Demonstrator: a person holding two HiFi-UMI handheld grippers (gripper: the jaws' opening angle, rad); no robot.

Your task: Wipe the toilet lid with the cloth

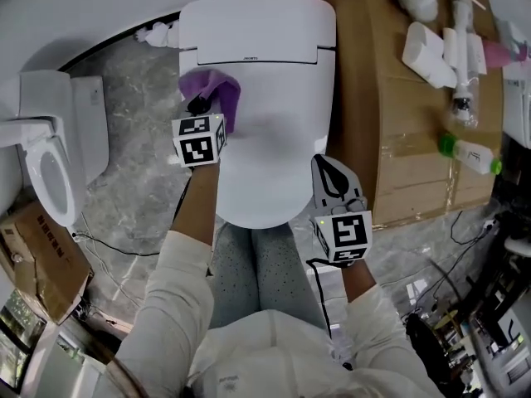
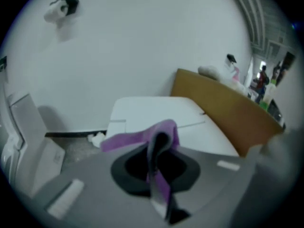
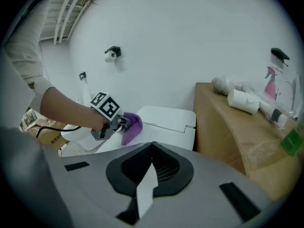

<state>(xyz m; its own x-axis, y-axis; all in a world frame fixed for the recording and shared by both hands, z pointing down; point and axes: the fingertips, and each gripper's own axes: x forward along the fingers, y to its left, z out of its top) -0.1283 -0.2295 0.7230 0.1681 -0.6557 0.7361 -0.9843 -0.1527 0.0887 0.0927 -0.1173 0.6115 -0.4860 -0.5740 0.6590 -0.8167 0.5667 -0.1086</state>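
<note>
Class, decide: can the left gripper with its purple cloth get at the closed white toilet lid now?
Probably yes: the left gripper holds the purple cloth right over the white toilet lid, nothing between.

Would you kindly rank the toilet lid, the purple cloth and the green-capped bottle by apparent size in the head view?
Largest: toilet lid.
Next: purple cloth, partly behind the left gripper.
Smallest: green-capped bottle, about as long as the cloth but slimmer.

Cream long sleeves [image 1: 166,297] and pale speckled grey trousers [image 1: 257,259] clothe the person; the left tool [image 1: 202,104] and right tool [image 1: 326,168] each bear a white cube [image 1: 199,139] of black square markers (a black cable [image 1: 319,293] hangs from the right).
</note>
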